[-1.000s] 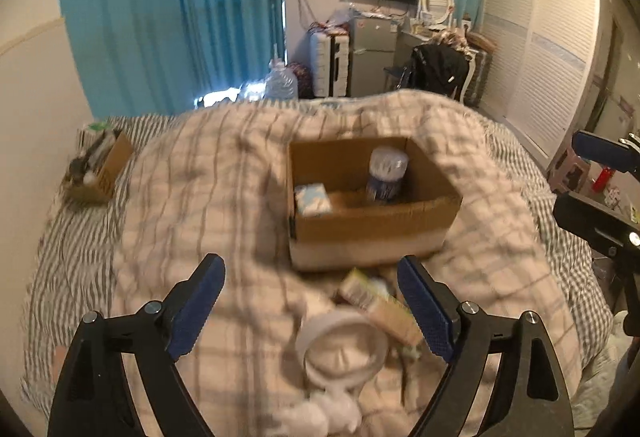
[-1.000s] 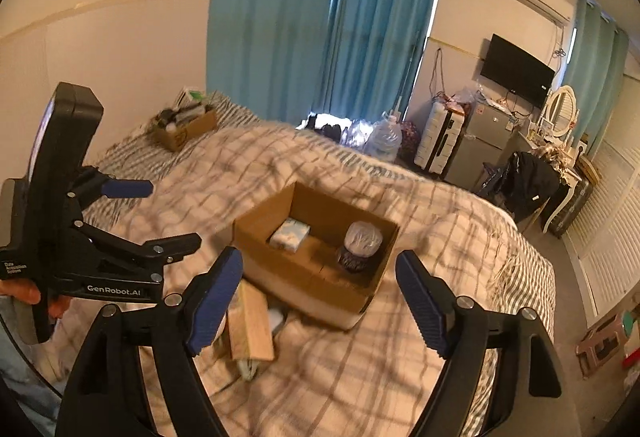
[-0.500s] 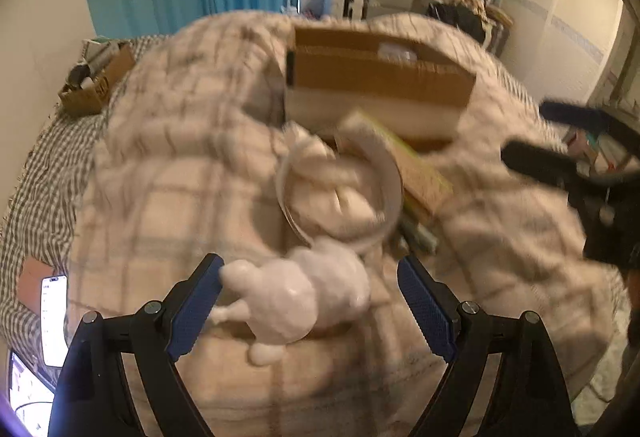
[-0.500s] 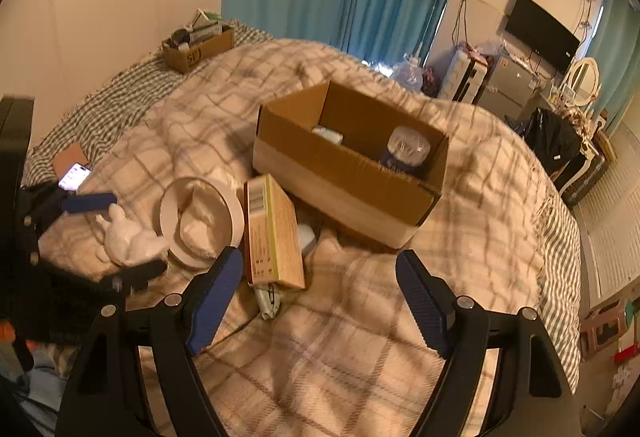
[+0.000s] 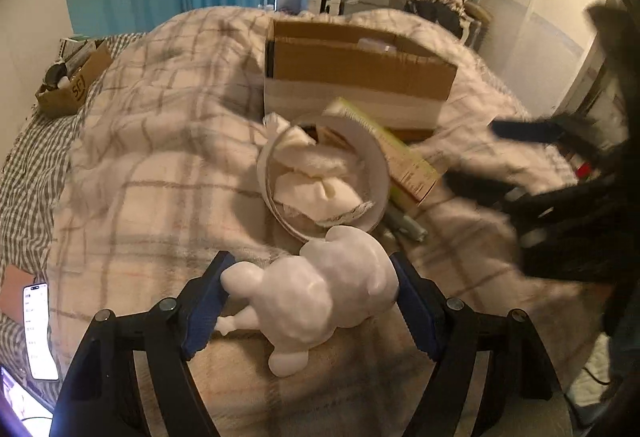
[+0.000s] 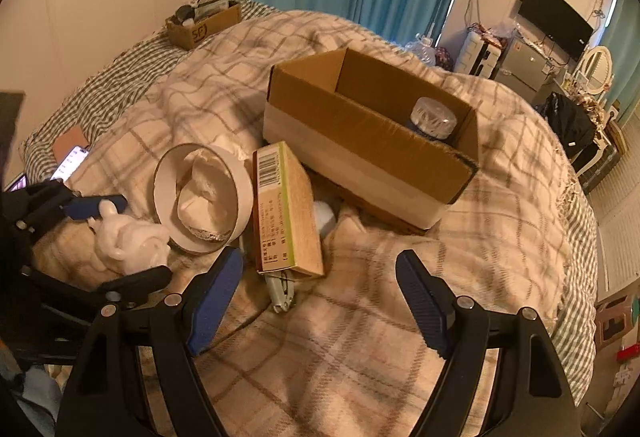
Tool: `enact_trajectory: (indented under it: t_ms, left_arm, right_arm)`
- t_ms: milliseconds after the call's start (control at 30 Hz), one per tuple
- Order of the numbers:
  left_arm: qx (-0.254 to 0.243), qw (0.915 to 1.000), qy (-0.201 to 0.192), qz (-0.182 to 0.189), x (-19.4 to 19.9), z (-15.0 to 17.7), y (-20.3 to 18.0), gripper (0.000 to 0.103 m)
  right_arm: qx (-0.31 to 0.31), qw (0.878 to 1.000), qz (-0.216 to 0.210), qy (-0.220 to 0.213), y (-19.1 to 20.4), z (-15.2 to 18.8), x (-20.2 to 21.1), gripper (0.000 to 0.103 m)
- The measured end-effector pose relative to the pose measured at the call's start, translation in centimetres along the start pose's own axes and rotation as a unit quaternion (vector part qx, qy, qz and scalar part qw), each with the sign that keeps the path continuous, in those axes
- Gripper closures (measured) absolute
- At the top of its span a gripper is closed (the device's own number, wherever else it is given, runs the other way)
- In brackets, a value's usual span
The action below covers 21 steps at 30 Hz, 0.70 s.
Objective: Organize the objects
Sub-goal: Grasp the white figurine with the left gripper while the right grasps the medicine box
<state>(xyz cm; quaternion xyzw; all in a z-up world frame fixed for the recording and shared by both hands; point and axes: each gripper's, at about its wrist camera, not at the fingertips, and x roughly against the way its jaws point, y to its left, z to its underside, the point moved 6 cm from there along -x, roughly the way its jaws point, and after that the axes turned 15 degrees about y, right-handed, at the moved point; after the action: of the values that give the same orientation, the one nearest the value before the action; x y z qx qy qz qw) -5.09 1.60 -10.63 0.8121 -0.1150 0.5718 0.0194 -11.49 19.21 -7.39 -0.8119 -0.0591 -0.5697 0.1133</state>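
Note:
A white rabbit figurine (image 5: 316, 297) lies on the plaid blanket between the jaws of my left gripper (image 5: 310, 277). The jaws are closing, and both blue pads touch its sides. Just beyond it stands a white ring (image 5: 376, 165) with a white cloth bundle (image 5: 316, 193) inside. A green and tan carton (image 6: 286, 209) leans by the ring, over a grey tool (image 6: 280, 291). Behind them an open cardboard box (image 6: 360, 141) holds a capped jar (image 6: 434, 117). My right gripper (image 6: 320, 277) hangs open over the blanket, just in front of the carton, with nothing between its fingers.
A small cardboard box (image 6: 200, 25) full of odds and ends sits at the bed's far left corner. A lit phone (image 5: 38, 329) lies on the checked sheet at the left. The bed drops off at the right, towards wardrobes and furniture.
Both grippers have come down towards the bed. The left one has dropped over the figurine and narrowed until its pads reach it. The right jaws have kept the same width.

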Motion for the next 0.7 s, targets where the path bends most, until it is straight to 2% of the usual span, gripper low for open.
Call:
enact_trajectory:
  t_ms: [167, 333, 400, 467, 533, 700]
  left_arm:
    - [0.005, 0.9993, -0.030, -0.019, 2.7, -1.0, 1.6, 0.023]
    - [0.030, 0.9987, -0.029, -0.029, 2.5, -1.8, 4.0, 0.023]
    - [0.037, 0.9987, -0.026, -0.025, 2.2, -2.1, 4.6, 0.023]
    - [0.040, 0.9985, -0.024, -0.028, 2.1, -2.1, 4.8, 0.023]
    - [0.038, 0.9986, -0.022, -0.030, 1.9, -2.3, 4.9, 0.023]
    - [0.028, 0.9988, -0.029, -0.027, 2.1, -3.3, 4.2, 0.023]
  right_arm:
    - [0.031, 0.999, -0.007, 0.032, 1.2, -0.8, -2.9, 0.024]
    - [0.033, 0.998, 0.003, 0.055, 1.0, -1.8, -5.1, 0.025]
    - [0.035, 0.998, 0.008, 0.058, 0.9, -2.3, -5.6, 0.031]
    - [0.039, 0.997, 0.002, 0.063, 1.1, -2.6, -5.9, 0.059]
    - [0.045, 0.997, -0.003, 0.065, 1.4, -2.6, -5.8, 0.072]
    - [0.050, 0.998, -0.003, 0.044, 1.2, -2.9, -3.7, 0.074]
